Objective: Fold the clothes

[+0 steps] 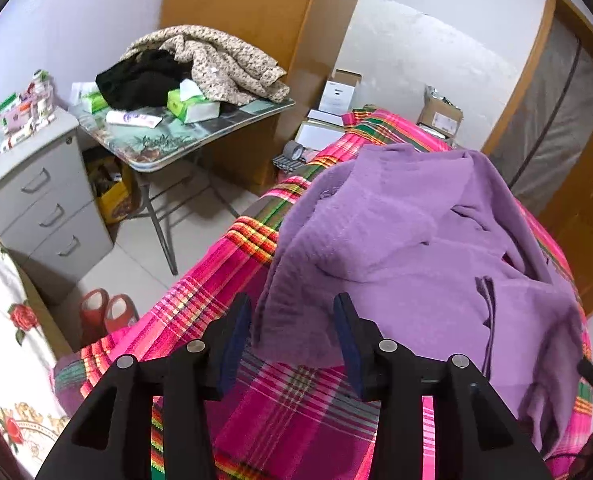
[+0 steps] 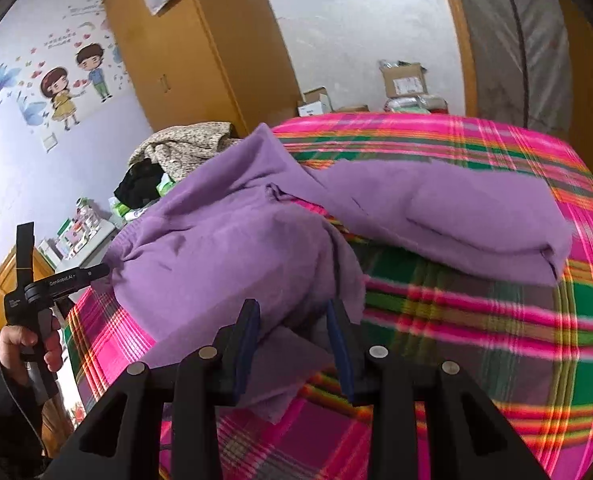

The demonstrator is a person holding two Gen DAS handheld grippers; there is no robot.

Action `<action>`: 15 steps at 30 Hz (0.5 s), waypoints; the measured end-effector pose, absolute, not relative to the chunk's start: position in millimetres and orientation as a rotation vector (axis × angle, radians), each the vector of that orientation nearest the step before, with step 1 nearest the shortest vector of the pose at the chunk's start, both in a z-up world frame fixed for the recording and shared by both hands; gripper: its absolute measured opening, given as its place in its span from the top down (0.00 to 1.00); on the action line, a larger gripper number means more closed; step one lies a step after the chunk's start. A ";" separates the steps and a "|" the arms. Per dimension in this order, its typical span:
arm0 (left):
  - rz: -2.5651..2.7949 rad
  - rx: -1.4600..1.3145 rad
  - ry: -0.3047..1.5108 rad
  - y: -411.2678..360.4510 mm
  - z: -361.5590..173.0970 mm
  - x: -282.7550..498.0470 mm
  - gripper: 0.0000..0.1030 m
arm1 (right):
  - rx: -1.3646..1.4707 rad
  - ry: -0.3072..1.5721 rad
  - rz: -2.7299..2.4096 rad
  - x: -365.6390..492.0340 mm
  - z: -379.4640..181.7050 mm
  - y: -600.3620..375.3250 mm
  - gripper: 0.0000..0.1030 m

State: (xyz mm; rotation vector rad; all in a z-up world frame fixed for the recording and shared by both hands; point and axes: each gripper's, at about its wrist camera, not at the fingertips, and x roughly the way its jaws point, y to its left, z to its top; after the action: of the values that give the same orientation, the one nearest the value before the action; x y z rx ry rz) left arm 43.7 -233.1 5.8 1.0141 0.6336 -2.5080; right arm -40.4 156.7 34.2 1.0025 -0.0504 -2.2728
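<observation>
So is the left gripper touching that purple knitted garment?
Apart. Left wrist view: the left gripper frames the purple knitted garment hem, with visible gaps at both fingers.

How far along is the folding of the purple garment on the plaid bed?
Done: little; the purple garment lies bunched on the plaid bedcover, one sleeve thrown out sideways. In hand: both tools are at its near edge, the left tool open around the hem, cloth between the right tool's fingers; its grip is unclear. Left: flattening and all folds.

Left claw (image 1: 292, 320) parted, pads clear of purple garment (image 1: 416, 248) whose hem lies between them, crumpled over pink plaid bed (image 1: 216, 280).
</observation>
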 end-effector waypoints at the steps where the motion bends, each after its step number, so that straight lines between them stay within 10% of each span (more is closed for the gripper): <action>1: -2.506 1.023 0.653 -235.5 3.1 44.1 0.57 | 1.013 -0.061 -2.274 -38.9 31.9 160.7 0.63; 12: -2.539 1.029 0.702 -230.5 -1.5 44.7 0.57 | 1.127 -0.086 -2.167 -25.1 8.4 169.5 0.62; 15: -2.562 1.023 0.668 -226.1 0.5 43.0 0.84 | 1.151 -0.076 -2.118 -21.7 2.0 161.5 0.61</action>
State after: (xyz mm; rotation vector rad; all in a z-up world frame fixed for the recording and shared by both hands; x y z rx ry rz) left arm 43.0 -226.1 0.5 1.0234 0.6683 -2.5621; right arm -21.7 161.5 2.0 1.1514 -0.0758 -2.1181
